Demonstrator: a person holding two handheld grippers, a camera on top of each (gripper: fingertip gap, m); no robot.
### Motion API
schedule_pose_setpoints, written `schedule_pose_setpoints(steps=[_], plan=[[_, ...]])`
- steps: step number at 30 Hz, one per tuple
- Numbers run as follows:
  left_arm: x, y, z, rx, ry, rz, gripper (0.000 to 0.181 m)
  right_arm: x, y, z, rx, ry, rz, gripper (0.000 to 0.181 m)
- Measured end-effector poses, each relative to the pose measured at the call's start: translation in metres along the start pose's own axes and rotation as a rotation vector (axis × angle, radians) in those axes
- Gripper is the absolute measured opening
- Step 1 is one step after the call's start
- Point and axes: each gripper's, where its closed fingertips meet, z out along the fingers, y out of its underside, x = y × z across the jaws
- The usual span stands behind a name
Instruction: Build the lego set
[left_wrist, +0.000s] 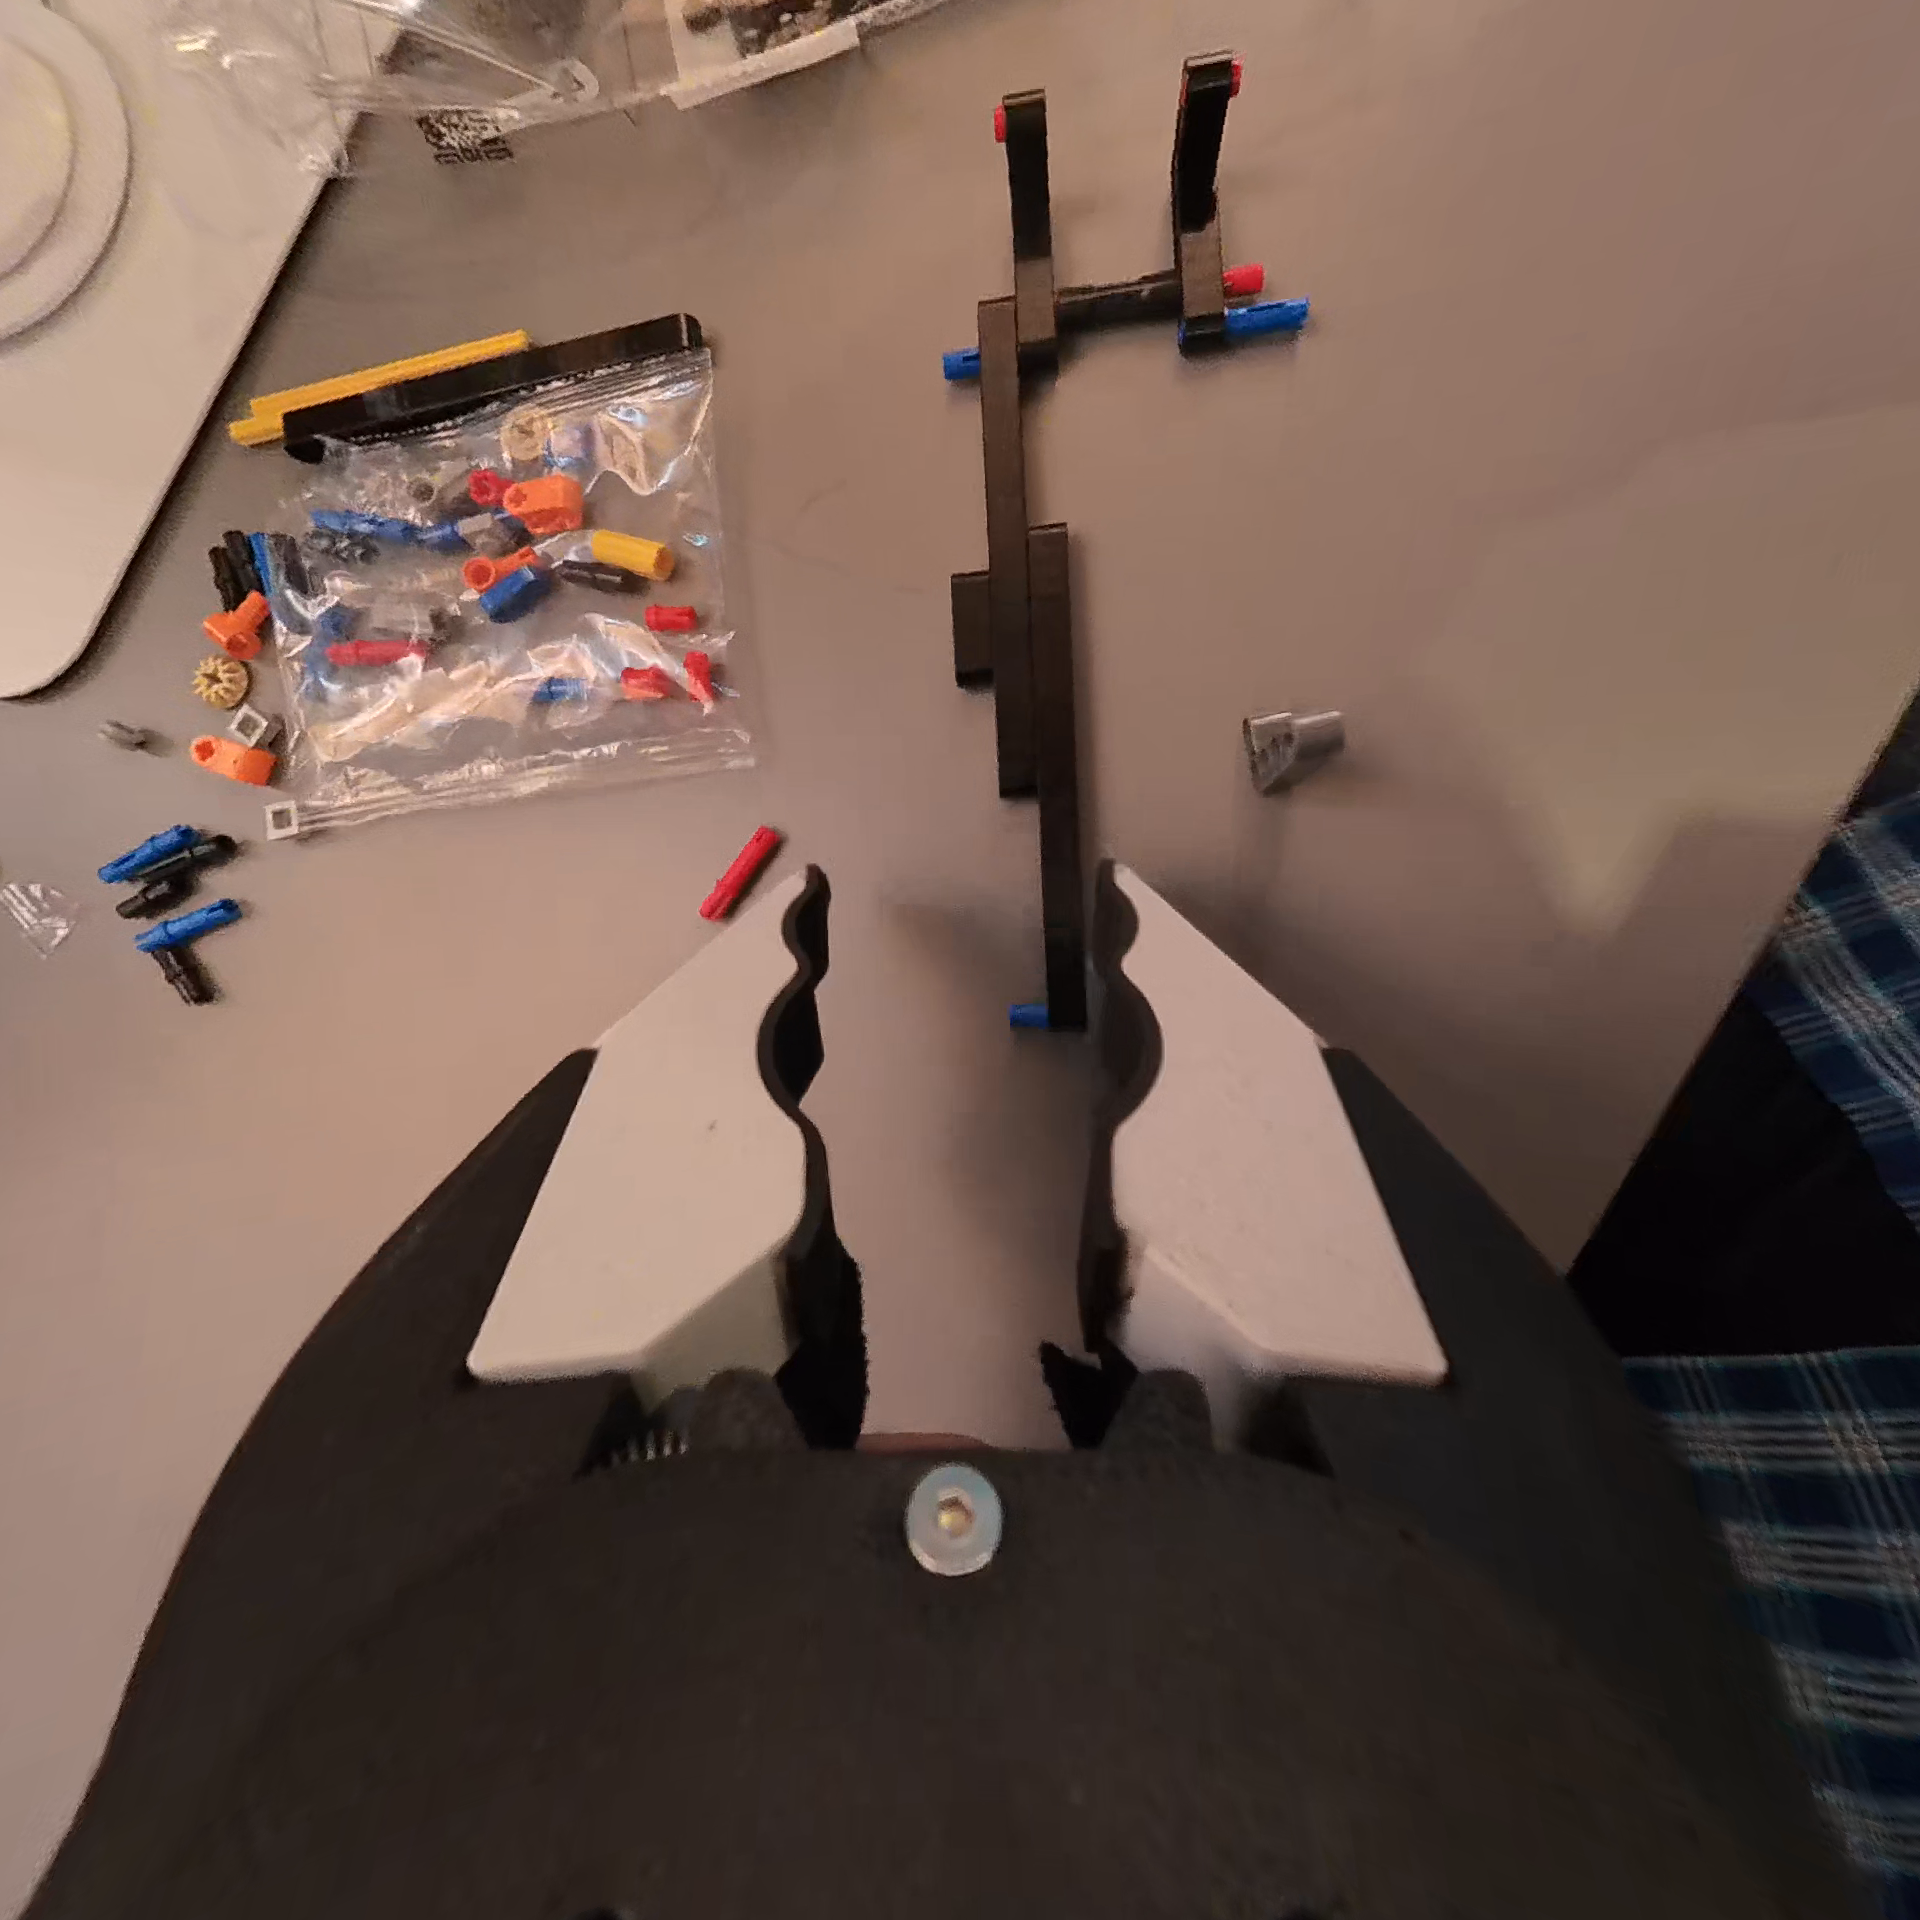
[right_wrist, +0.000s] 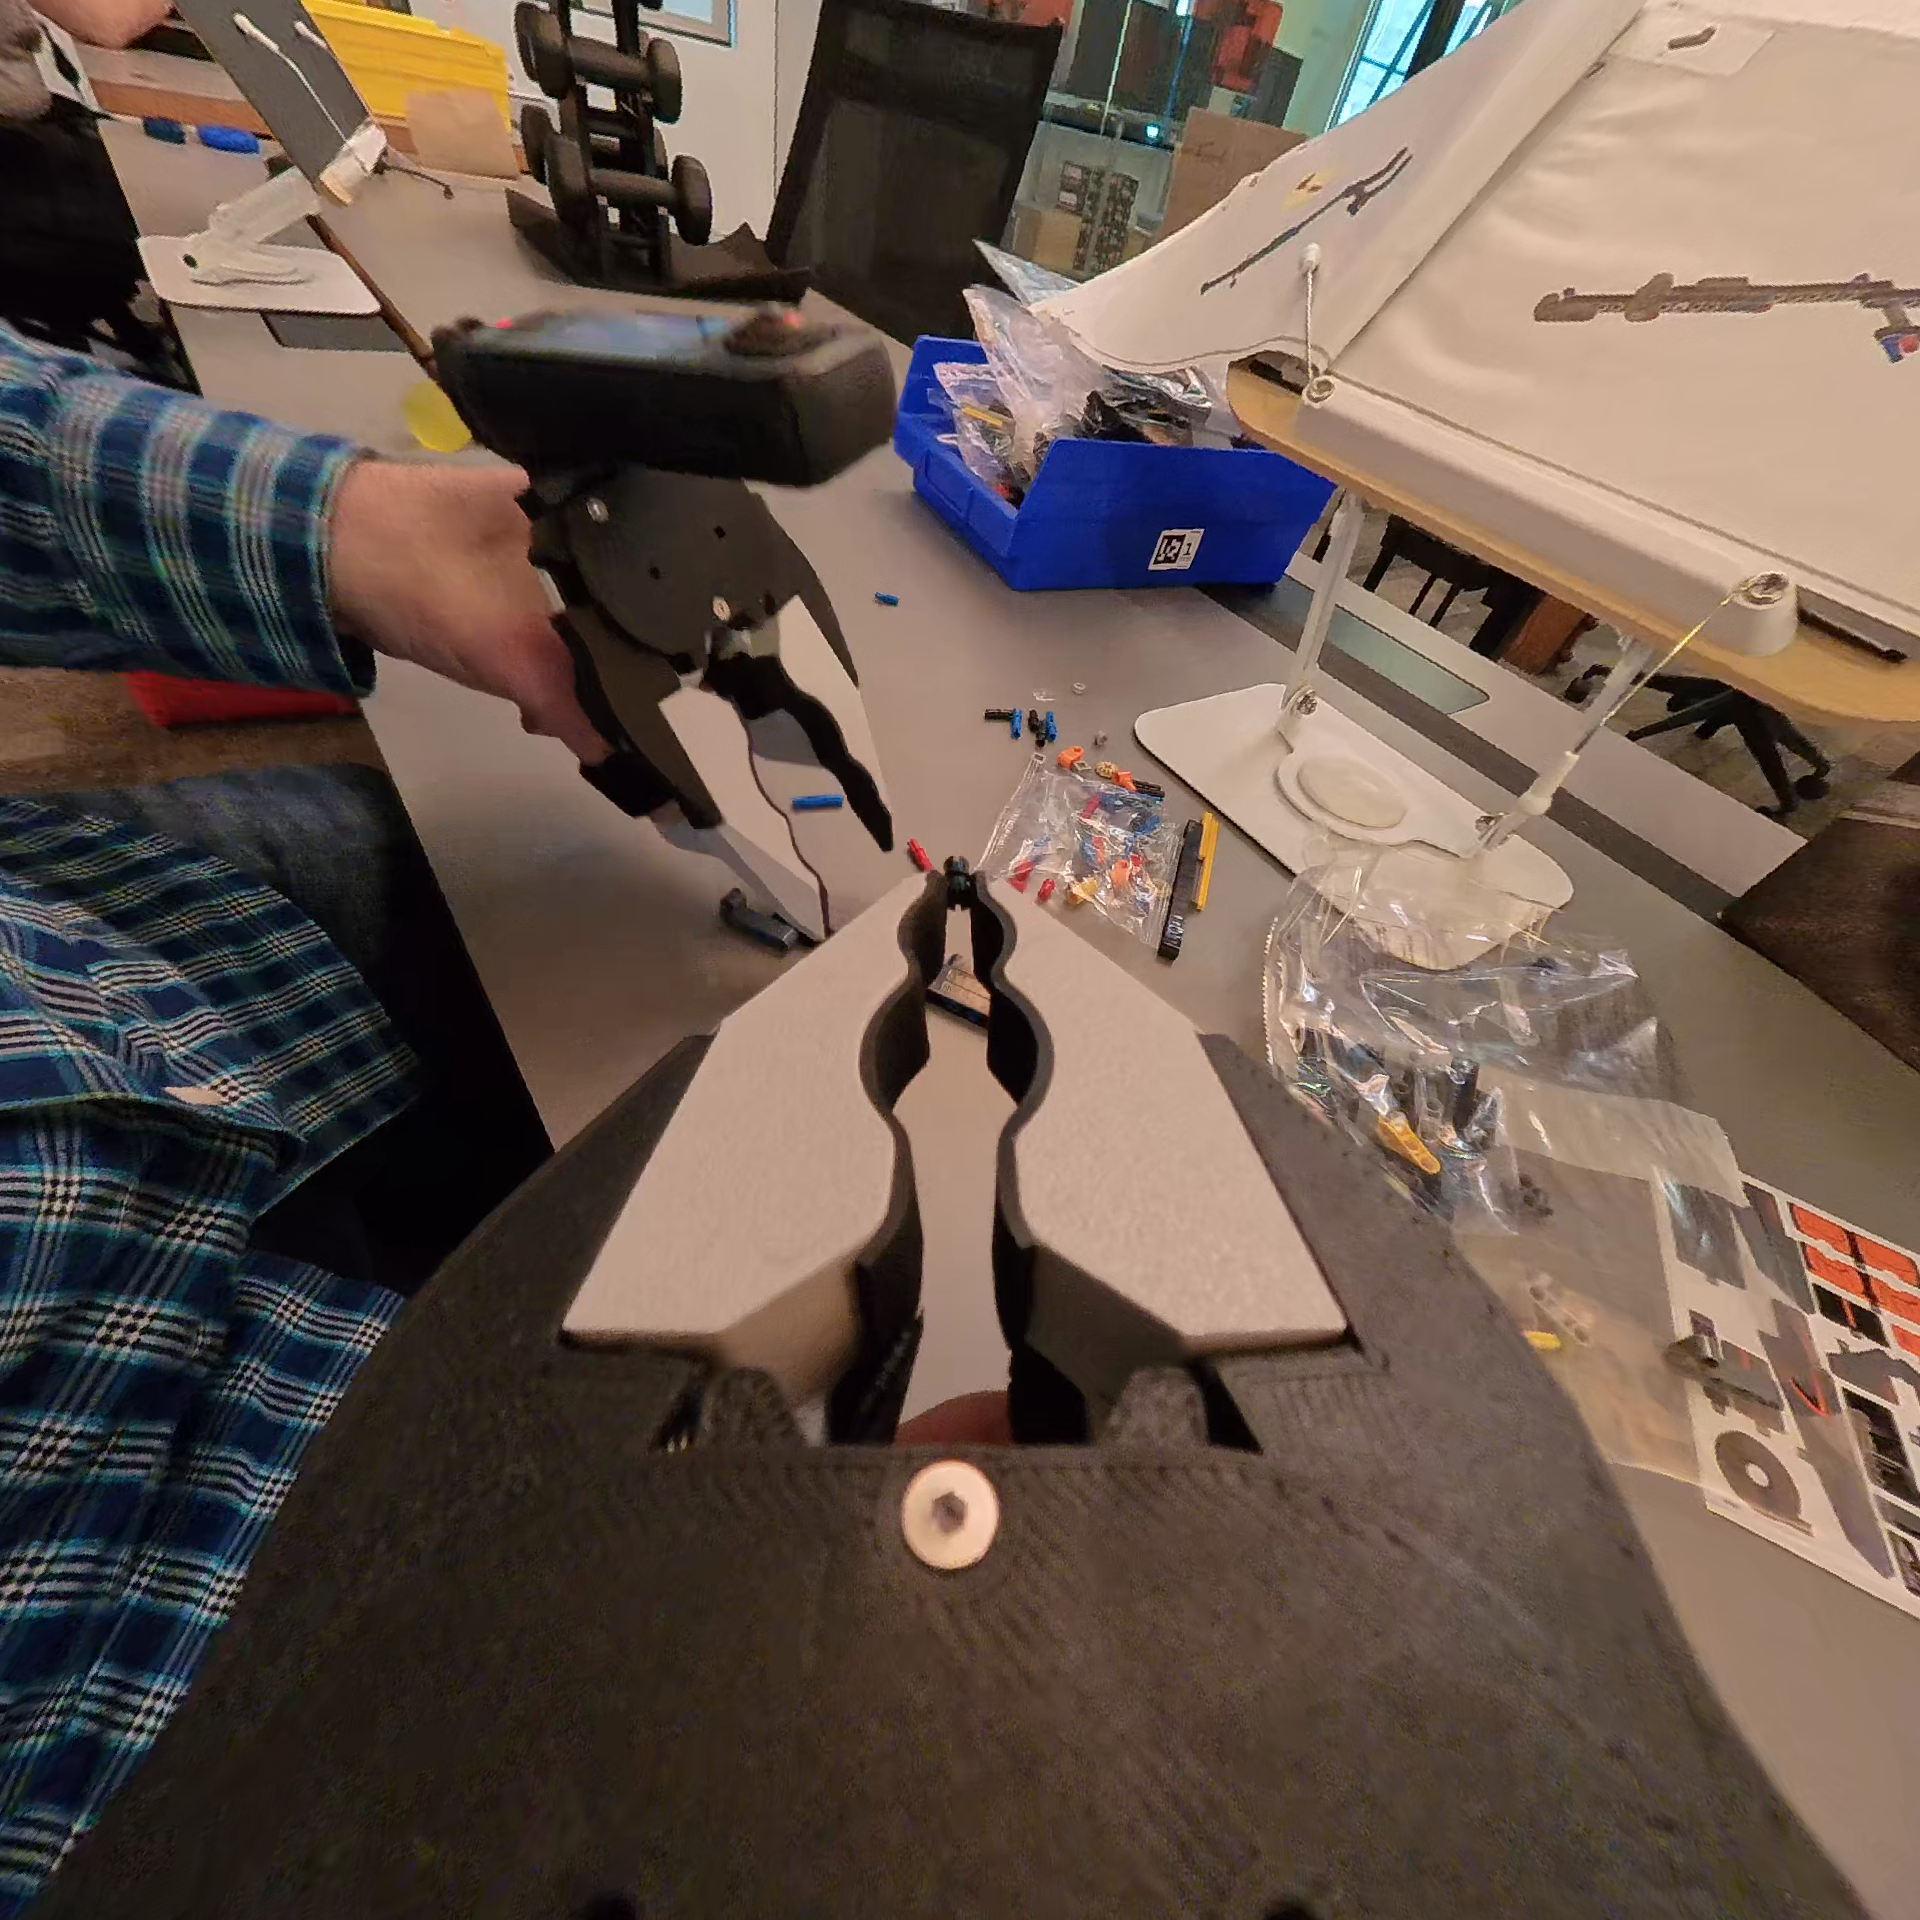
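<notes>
A long black beam assembly (left_wrist: 1023, 582) with blue and red pins lies on the grey table (left_wrist: 1455, 520). Its near end, with a blue pin (left_wrist: 1029, 1014), lies between the open fingers of my left gripper (left_wrist: 961, 894), just inside the right finger. My right gripper (right_wrist: 956, 883) is shut on a small black pin (right_wrist: 957, 878) at its tips and holds it above the table. The left gripper also shows in the right wrist view (right_wrist: 831, 852), open, pointing down over the assembly's end (right_wrist: 758, 920). A bag of small parts (left_wrist: 499, 603) lies left of the assembly.
A loose red pin (left_wrist: 738, 871), a grey connector (left_wrist: 1291, 746), blue and black pins (left_wrist: 166, 899) and yellow and black beams (left_wrist: 468, 379) lie around. A blue bin (right_wrist: 1101, 488), the instruction stand (right_wrist: 1340, 790), clear bags (right_wrist: 1455, 1060) and a sticker sheet (right_wrist: 1808, 1382) lie on the right. A person's plaid sleeve (right_wrist: 156, 520) is on the left. The grippers' ends are close to 20 centimetres from one another.
</notes>
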Motion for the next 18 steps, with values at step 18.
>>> schedule_pose_setpoints(steps=[18], plan=[[0.031,0.014,0.003,-0.031,0.166,-0.123,0.013,-0.016,0.022,0.033,-0.066,-0.089,-0.036,0.001]])
